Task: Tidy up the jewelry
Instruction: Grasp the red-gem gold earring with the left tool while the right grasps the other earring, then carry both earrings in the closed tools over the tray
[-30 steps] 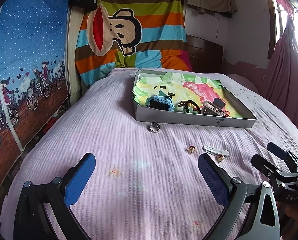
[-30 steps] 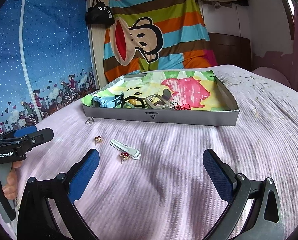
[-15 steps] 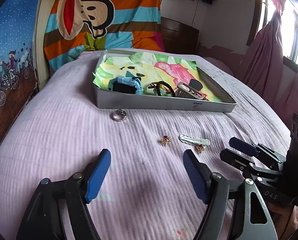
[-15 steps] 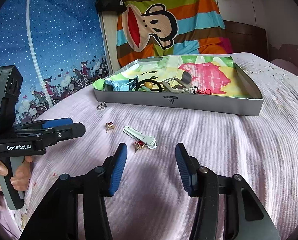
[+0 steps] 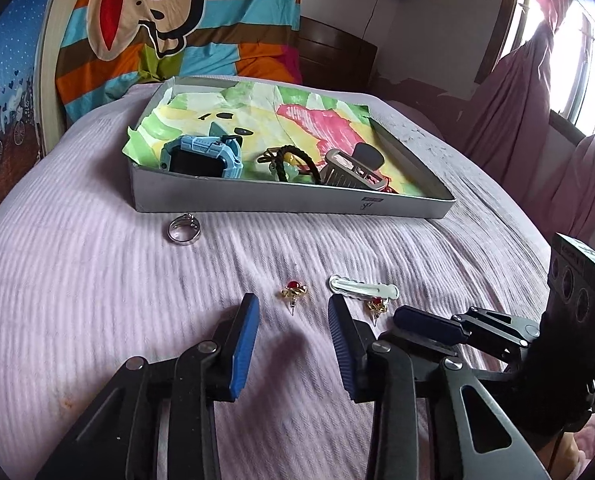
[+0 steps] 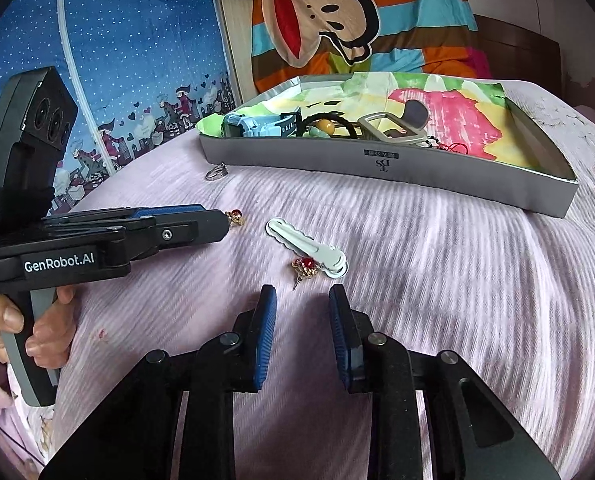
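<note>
Two gold earrings with red stones lie on the pink bedspread. One earring [image 5: 293,291] sits just ahead of my left gripper [image 5: 293,312], which is open with nothing in its jaws. The other earring [image 6: 305,267] lies just ahead of my right gripper [image 6: 302,300], also open and empty, beside a white hair clip [image 6: 309,248]. A silver ring [image 5: 183,229] rests near the front wall of the grey box [image 5: 289,202]. Inside the box are a blue watch [image 5: 203,156], a black hair tie [image 5: 297,160] and a grey buckle [image 5: 349,170].
The box is lined with bright painted paper. A striped cartoon blanket [image 5: 169,20] hangs behind the bed, a blue patterned cover [image 6: 97,60] stands on the left, and pink curtains [image 5: 537,112] hang on the right. A hand [image 6: 37,328] holds the left gripper's handle.
Both grippers have moved forward and down toward the earrings, and their jaws have narrowed from wide open to a small gap. The jewelry has not moved.
</note>
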Available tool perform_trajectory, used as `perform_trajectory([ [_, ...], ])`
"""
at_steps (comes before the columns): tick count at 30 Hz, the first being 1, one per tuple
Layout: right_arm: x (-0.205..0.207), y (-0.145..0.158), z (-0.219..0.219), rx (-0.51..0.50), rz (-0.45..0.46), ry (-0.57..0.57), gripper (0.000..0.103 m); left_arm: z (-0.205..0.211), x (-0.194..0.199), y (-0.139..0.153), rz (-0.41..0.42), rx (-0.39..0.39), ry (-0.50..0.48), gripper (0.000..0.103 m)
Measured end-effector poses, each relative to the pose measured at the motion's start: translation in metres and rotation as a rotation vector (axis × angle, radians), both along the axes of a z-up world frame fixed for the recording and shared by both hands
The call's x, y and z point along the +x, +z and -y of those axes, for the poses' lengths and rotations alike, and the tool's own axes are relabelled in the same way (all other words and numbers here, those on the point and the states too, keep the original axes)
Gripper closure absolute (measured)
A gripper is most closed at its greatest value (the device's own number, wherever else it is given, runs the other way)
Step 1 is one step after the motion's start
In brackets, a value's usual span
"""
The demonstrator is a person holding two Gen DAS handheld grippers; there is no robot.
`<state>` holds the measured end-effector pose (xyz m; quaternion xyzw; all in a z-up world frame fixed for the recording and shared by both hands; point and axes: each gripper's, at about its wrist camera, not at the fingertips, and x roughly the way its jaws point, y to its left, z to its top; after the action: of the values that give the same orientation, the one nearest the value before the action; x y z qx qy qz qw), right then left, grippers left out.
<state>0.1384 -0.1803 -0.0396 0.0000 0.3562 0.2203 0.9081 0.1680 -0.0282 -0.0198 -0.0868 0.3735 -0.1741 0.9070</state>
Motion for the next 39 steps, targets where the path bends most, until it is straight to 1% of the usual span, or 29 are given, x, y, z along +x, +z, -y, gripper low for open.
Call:
perform_trajectory([
  [3, 0.006, 0.0, -0.001, 0.015, -0.006, 0.0, 0.079, 0.003, 0.006, -0.002, -0.013, 0.004, -0.003, 0.073],
  [6, 0.01, -0.002, -0.001, 0.021, -0.01, 0.001, 0.084, 0.003, 0.012, -0.007, -0.033, 0.006, 0.0, 0.078],
  [11, 0.013, -0.004, -0.003, 0.029, -0.012, 0.0, 0.084, -0.001, 0.014, -0.013, -0.042, -0.008, 0.017, 0.089],
  [13, 0.014, -0.005, -0.004, 0.023, -0.013, 0.0, 0.091, -0.002, 0.012, -0.015, -0.037, -0.017, 0.019, 0.089],
  [15, 0.013, -0.006, -0.005, 0.016, -0.012, -0.004, 0.092, -0.001, 0.009, -0.016, -0.027, -0.013, 0.022, 0.089],
  [20, 0.01, -0.005, -0.005, 0.012, -0.003, -0.012, 0.093, 0.004, 0.002, -0.015, 0.007, 0.025, 0.018, 0.089],
  [24, 0.006, -0.002, 0.0, 0.03, 0.019, -0.024, 0.093, 0.005, 0.0, -0.014, 0.022, 0.034, 0.02, 0.089],
  [32, 0.0, 0.005, 0.012, 0.078, 0.075, -0.052, 0.093, 0.003, -0.005, -0.013, 0.042, 0.022, 0.026, 0.089],
  [39, -0.003, 0.007, 0.012, 0.076, 0.103, -0.056, 0.093, 0.0, -0.01, -0.012, 0.062, 0.002, 0.033, 0.089],
])
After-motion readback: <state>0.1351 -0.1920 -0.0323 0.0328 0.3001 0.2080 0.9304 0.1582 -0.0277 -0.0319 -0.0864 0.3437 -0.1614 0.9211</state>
